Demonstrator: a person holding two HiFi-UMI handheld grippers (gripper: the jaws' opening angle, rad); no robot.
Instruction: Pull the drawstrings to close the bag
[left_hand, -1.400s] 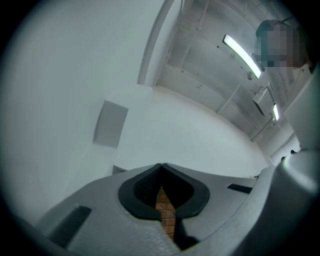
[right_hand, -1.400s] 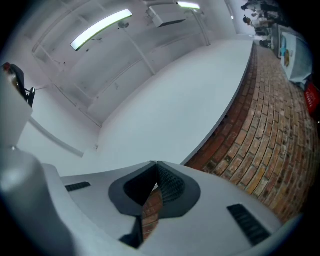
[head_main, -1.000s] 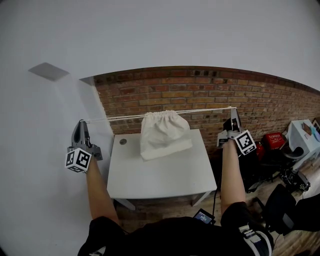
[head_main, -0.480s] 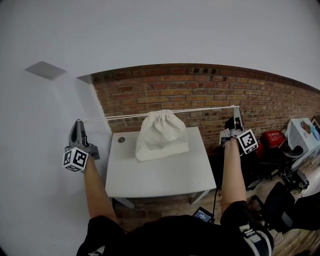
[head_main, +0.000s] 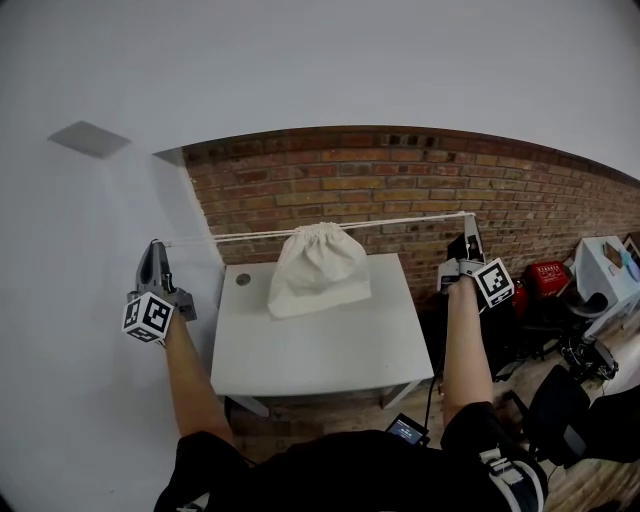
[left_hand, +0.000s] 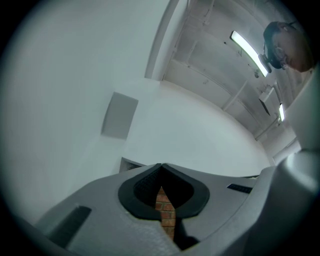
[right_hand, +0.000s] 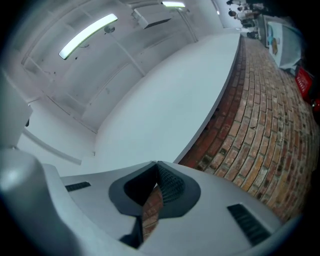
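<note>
With left gripper (head_main: 156, 246) and right gripper (head_main: 468, 220) clamped on the taut drawstrings (head_main: 250, 234), we judge the bag (head_main: 318, 270) soft and light.

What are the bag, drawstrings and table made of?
Bag: off-white matte cloth, likely cotton; soft folds, gathered neck.
Drawstrings: pale cord, probably cotton; too thin to tell weave.
Table: smooth white top, likely laminate or painted board; even, flat surface.
</note>
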